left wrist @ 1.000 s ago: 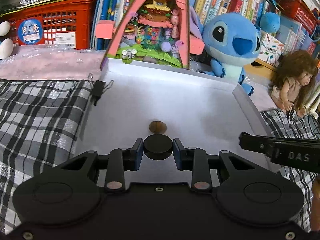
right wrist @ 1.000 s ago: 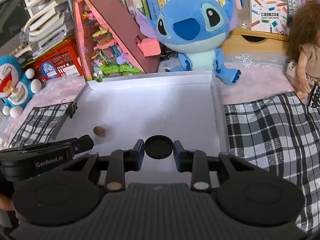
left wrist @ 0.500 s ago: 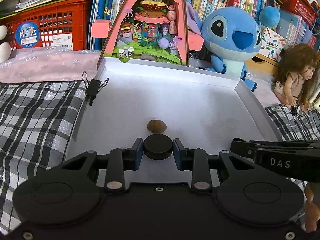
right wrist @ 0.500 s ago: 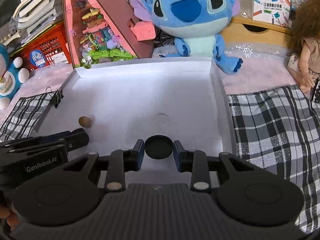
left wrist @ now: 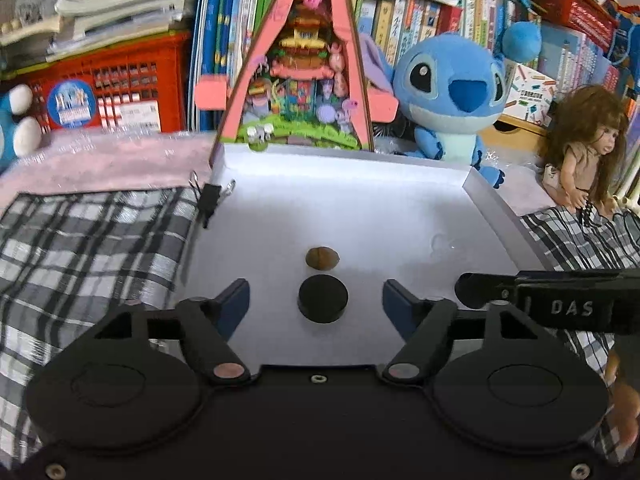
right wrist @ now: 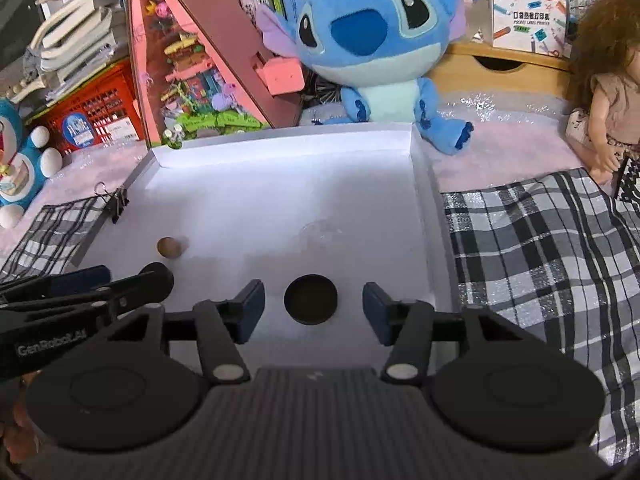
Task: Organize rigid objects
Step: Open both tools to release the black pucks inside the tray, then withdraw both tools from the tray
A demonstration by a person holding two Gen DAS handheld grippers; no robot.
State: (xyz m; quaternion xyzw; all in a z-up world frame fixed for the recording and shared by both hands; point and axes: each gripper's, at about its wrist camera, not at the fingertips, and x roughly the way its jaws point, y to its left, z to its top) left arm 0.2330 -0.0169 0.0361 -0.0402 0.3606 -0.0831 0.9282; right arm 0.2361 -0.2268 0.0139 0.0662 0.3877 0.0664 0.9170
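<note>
Both wrist cameras look steeply down along their fingers, close over the white tray point(left wrist: 492, 200), facing the bookshelf. Their views share the tray and blue plush toy point(right wrist: 372, 40).

Black claw point(left wrist: 316, 300), blue pads point(left wrist: 236, 302); "DAS" lettering

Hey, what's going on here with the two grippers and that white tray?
A person holds two grippers over a white tray. The left gripper and the right gripper are both opening, and each has a black disc, and, lying free on the tray between its fingers, untouched. A small brown nut-like piece lies just beyond the left disc.
</note>
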